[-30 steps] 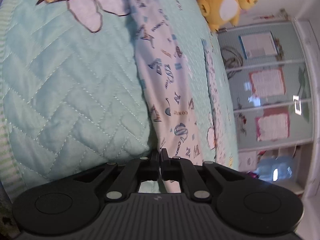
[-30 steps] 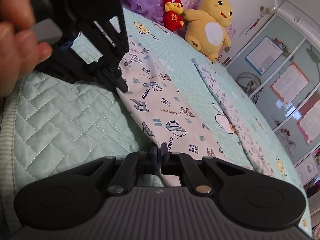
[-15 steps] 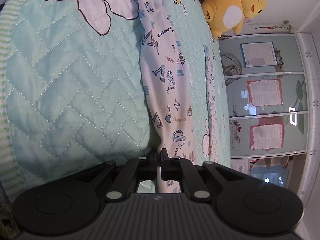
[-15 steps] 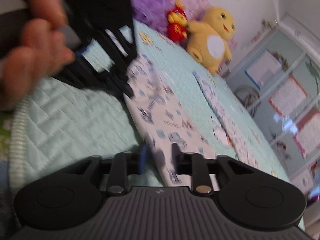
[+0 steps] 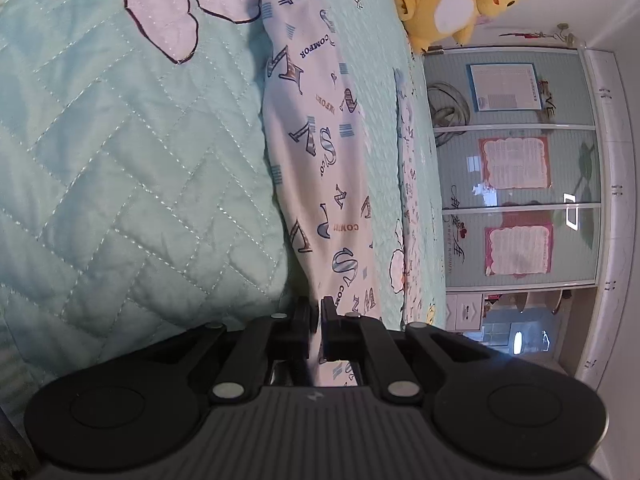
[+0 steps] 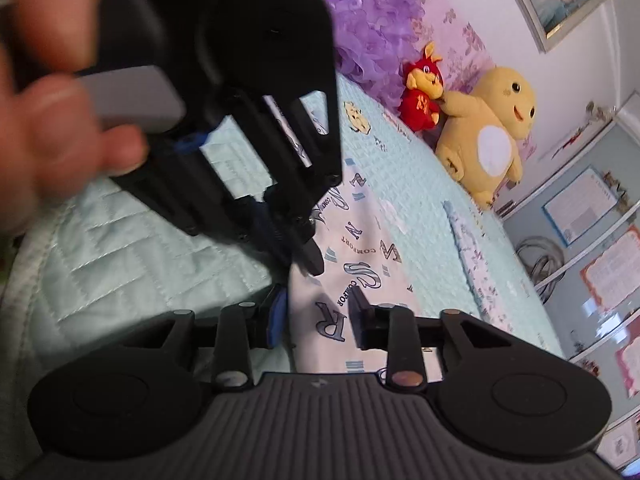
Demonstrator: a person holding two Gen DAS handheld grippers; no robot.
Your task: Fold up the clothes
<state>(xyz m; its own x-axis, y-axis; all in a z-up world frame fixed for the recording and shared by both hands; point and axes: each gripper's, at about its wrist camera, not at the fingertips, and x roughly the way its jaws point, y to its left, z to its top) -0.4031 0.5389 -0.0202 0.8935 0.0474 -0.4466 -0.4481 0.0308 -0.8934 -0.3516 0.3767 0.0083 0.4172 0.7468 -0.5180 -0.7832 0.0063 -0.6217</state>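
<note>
A white garment printed with blue letters (image 5: 320,152) lies folded into a long strip on the mint quilted bedspread (image 5: 120,160). My left gripper (image 5: 316,312) is shut on the near edge of the garment. In the right wrist view the garment (image 6: 360,248) lies just ahead, and the left gripper (image 6: 308,256), held by a hand, pinches its edge. My right gripper (image 6: 318,320) is open, its jaws apart over the garment's near corner, holding nothing.
A yellow plush toy (image 6: 488,140) and a small red plush (image 6: 424,88) sit at the head of the bed by purple ruffles (image 6: 380,20). A second patterned cloth strip (image 5: 412,184) lies along the bed's far edge. Wardrobe doors (image 5: 520,168) stand beyond.
My right gripper has opened and let go of the garment's edge. My left gripper keeps its hold and now sits closer in front of the right one.
</note>
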